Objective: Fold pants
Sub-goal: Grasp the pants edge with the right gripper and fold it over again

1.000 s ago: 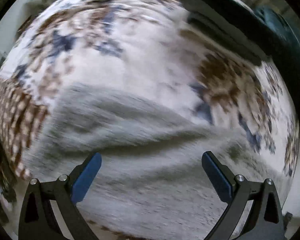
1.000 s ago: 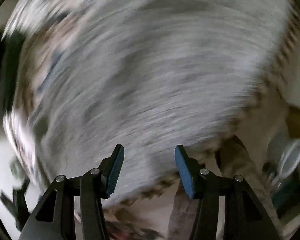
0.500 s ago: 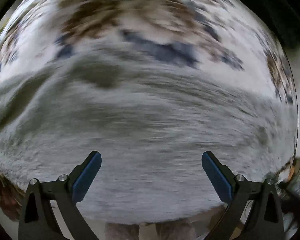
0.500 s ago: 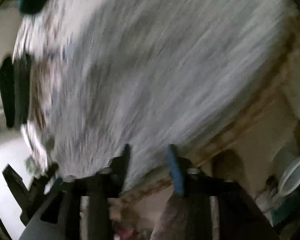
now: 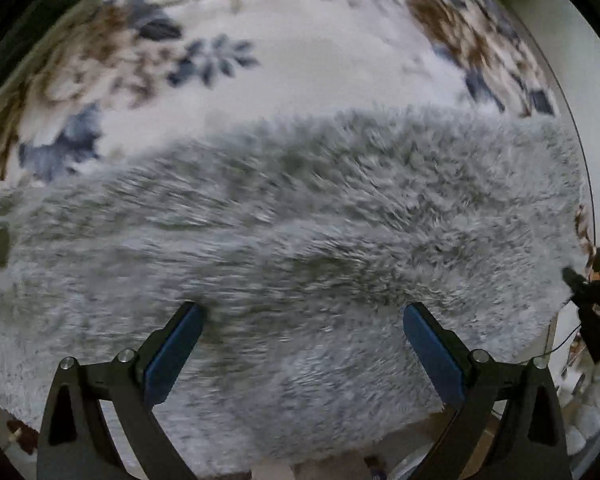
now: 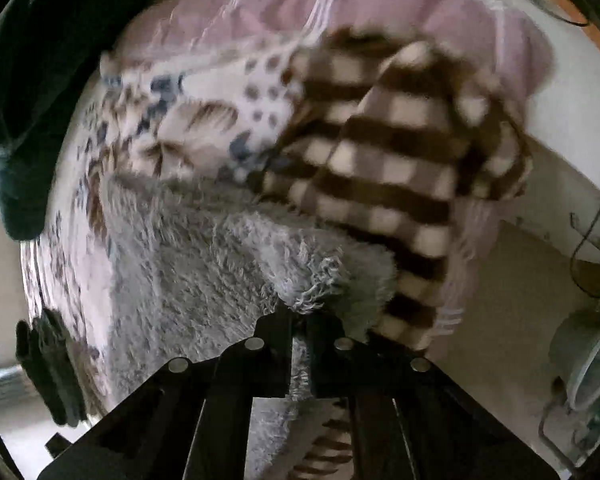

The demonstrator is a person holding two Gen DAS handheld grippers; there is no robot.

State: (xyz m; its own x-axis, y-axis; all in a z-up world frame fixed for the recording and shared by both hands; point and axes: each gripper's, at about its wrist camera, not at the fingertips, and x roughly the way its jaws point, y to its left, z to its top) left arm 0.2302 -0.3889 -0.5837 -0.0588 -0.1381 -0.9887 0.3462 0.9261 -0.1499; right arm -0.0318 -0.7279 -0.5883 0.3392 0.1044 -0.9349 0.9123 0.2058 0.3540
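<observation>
The pants point(image 5: 300, 240) are grey, fluffy fleece, spread across a floral bed cover point(image 5: 300, 60). My left gripper point(image 5: 300, 344) is open wide just above the fabric, with nothing between its blue pads point(image 5: 172, 352). In the right wrist view the pants point(image 6: 204, 264) lie at the bed's edge, and my right gripper point(image 6: 300, 320) is shut on a corner of them, with a tuft of fleece bunched above the jaws.
A brown and cream checked blanket point(image 6: 400, 168) lies beside the pants, with a pink cloth point(image 6: 300, 4) behind it. A dark green garment point(image 6: 32, 100) sits at the left. A pale bucket point(image 6: 588, 364) stands on the floor at the right.
My right gripper has closed from open onto the edge of the pants. The left gripper stayed open while its view swung across the pants.
</observation>
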